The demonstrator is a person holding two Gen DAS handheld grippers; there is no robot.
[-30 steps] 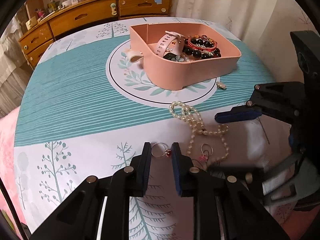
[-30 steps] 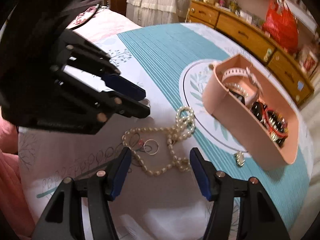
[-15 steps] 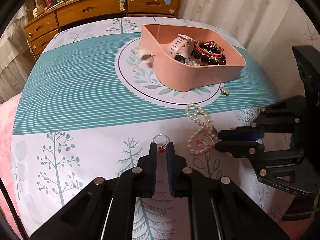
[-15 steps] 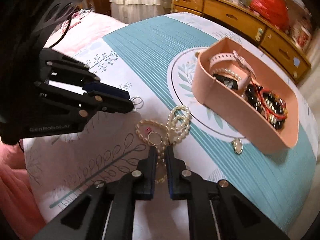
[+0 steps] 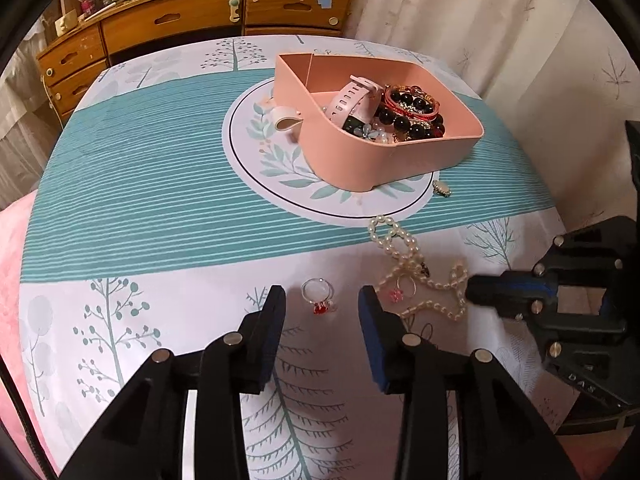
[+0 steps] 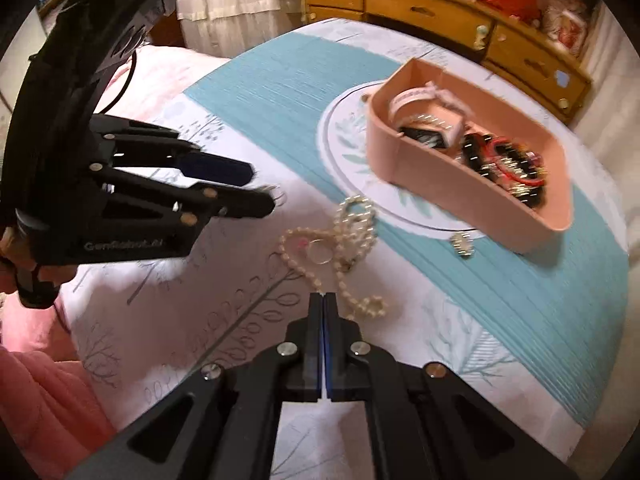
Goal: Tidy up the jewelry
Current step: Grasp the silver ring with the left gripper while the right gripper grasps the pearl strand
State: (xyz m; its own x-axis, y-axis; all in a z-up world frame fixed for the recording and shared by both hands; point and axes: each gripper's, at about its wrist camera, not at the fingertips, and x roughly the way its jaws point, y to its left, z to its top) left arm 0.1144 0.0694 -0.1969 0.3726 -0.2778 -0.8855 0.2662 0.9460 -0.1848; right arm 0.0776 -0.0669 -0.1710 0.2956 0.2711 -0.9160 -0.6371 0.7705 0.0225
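A silver ring with a red stone [image 5: 319, 298] lies on the cloth just ahead of my open left gripper [image 5: 321, 302], between its fingertips. A pearl necklace [image 5: 416, 270] lies to its right with a pink-stone ring [image 5: 402, 290] on it; both show in the right wrist view, the necklace [image 6: 340, 248] and the ring [image 6: 318, 254]. My right gripper [image 6: 323, 298] is shut with nothing visible between the pads, its tips at the necklace's near strand. The pink tray [image 5: 384, 164] holds a watch [image 5: 352, 100] and bead bracelets [image 5: 412, 108].
A small pendant [image 5: 441, 189] lies by the tray's front right corner. A white loop piece [image 5: 285, 117] sits left of the tray on the round mat. A wooden dresser [image 5: 192, 20] stands behind the table. A pink bed lies to the left.
My left gripper has opened and let the red-stone ring rest on the cloth. My right gripper stayed shut and drew back from the pink-stone ring.
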